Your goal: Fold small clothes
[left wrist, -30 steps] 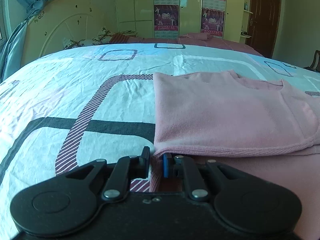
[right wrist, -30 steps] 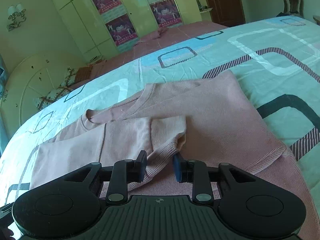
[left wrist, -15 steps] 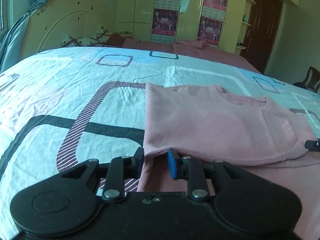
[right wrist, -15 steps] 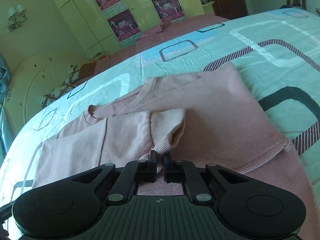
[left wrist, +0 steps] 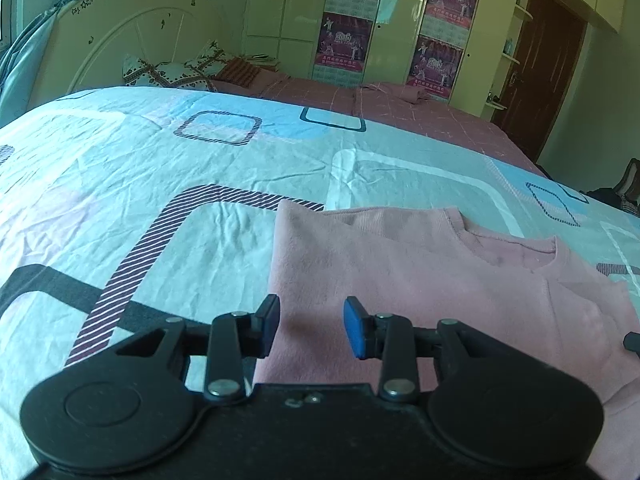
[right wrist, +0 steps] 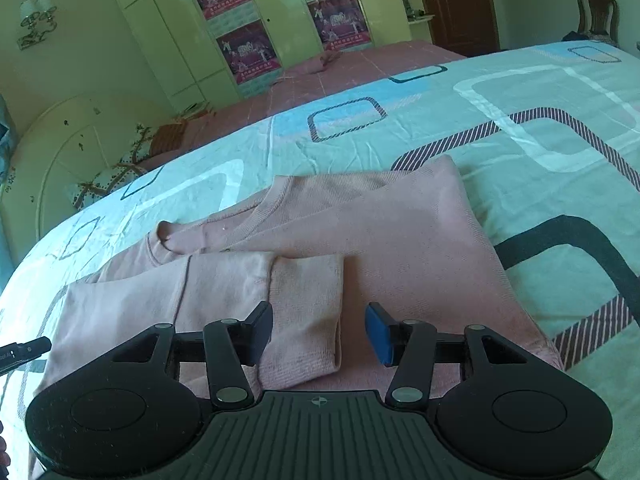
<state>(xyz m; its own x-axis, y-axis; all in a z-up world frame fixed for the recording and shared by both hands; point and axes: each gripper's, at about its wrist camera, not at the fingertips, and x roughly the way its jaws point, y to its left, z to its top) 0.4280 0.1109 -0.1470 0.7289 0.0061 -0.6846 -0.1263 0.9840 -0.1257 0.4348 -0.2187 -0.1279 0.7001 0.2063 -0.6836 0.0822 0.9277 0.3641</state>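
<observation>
- Left wrist view: I am holding my left gripper (left wrist: 311, 322) over the near left part of the pink knitted long-sleeved top (left wrist: 420, 292), which is lying flat on the pale blue bedspread with rounded-square outlines (left wrist: 140, 184).
- The jaws of my left claw have just been opening; they are standing apart now, and the pads are pressing on nothing, with only the flat cloth of the top showing in the gap between them.
- The neckline (left wrist: 516, 248) of the top is lying toward the far right in this view, and the straight left side edge is running away from my black left finger (left wrist: 268, 320).
- Right wrist view: I am holding my right gripper (right wrist: 320, 330) above the folded-over sleeve with the ribbed cuff (right wrist: 308, 308), which is lying across the body of the top (right wrist: 420, 240).
- The jaws of my right claw have just been opening too; they are spread wide, with the cuff lying under the gap but free of both pads.
- The blue pad (right wrist: 378, 334) of my right claw is hanging over the body of the top, just beside the cuff's edge.
- A tip of my other claw is showing at the left edge of this view.
</observation>
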